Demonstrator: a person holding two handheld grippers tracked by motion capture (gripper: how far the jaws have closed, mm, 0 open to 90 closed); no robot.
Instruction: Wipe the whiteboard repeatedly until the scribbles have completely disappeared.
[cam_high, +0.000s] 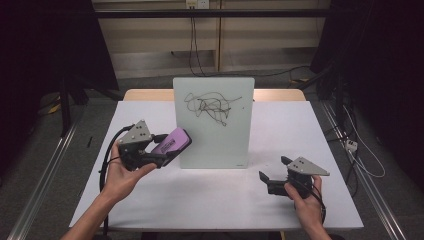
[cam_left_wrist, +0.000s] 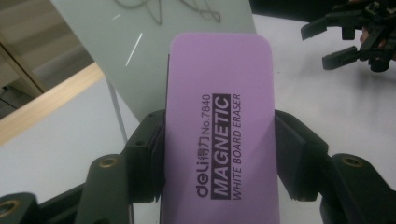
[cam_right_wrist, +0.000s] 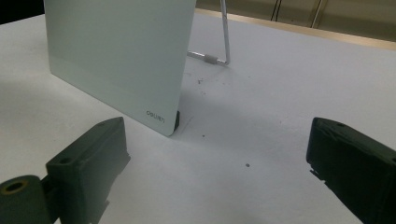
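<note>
1. Here, left gripper (cam_high: 167, 150) clamps a purple eraser (cam_left_wrist: 219, 121), held just beside the whiteboard (cam_high: 215, 125) left edge.
2. Right gripper (cam_high: 272, 172), jaws wide and empty, rests on table (cam_high: 210, 200) near board's lower right corner.
3. Black scribble (cam_high: 210, 106) on board.

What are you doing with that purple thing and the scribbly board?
A person is holding a hand-held gripper in each hand at a white table. The left hand-held gripper is shut on a purple whiteboard eraser, held up beside the left edge of a small standing whiteboard with black scribbles on it. The scribbles are not wiped yet. The right hand-held gripper sits open and empty near the board's lower right corner.
</note>
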